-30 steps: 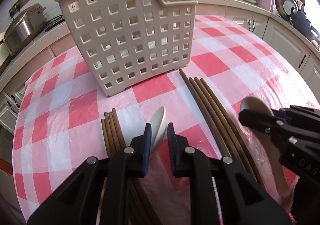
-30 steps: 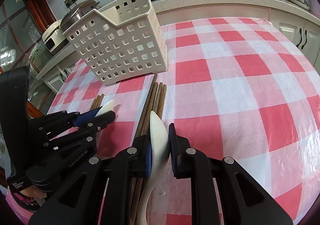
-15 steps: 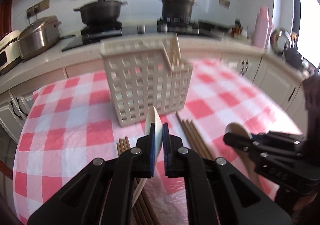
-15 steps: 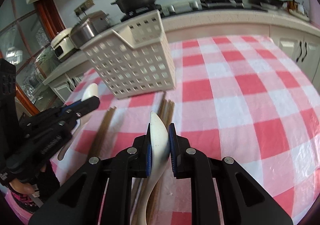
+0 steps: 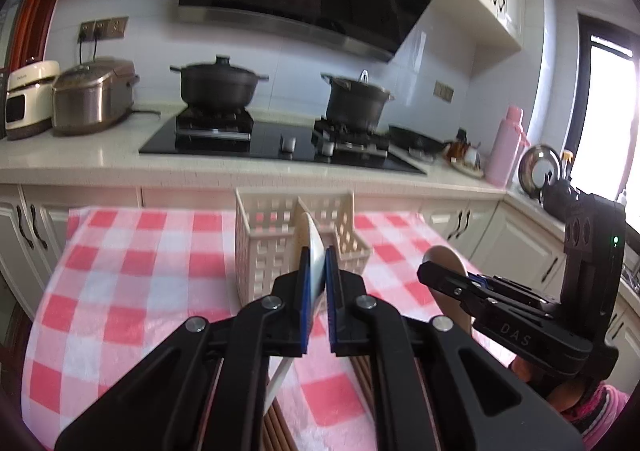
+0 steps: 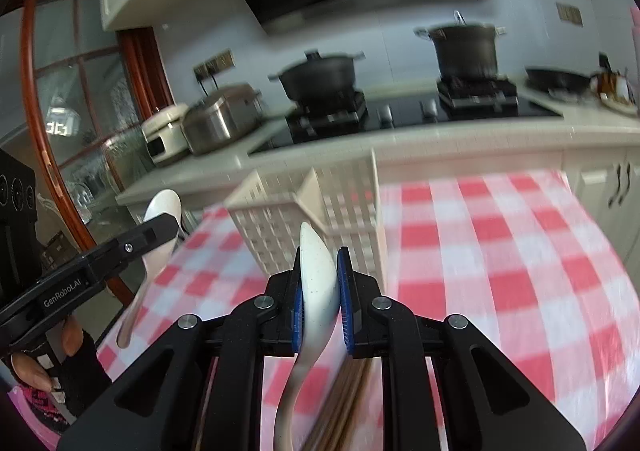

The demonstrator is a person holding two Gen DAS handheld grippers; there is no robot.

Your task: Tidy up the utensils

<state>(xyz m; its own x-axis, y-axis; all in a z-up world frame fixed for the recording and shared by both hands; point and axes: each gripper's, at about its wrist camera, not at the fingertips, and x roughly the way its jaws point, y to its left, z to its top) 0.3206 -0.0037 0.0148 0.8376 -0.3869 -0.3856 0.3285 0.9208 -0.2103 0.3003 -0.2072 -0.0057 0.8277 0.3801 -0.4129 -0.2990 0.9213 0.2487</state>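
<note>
Both spoons lifted off table, left hand-held gripper [image 5: 316, 263] pinching white spoon [image 5: 314, 251]

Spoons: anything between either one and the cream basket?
Nothing visible. The left hand-held gripper holds a white spoon and the right hand-held gripper a speckled spoon, both lifted off the checked tablecloth. Only open air separates them from the perforated basket; the chopsticks lie below.

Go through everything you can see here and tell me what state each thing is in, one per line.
Left gripper: shut on a white spoon, lifted.
Right gripper: shut on a speckled spoon, lifted.
Basket: upright on the table, nothing visible inside.
Chopsticks: lying on the tablecloth.
Two pots: lidded, on the stove.
</note>
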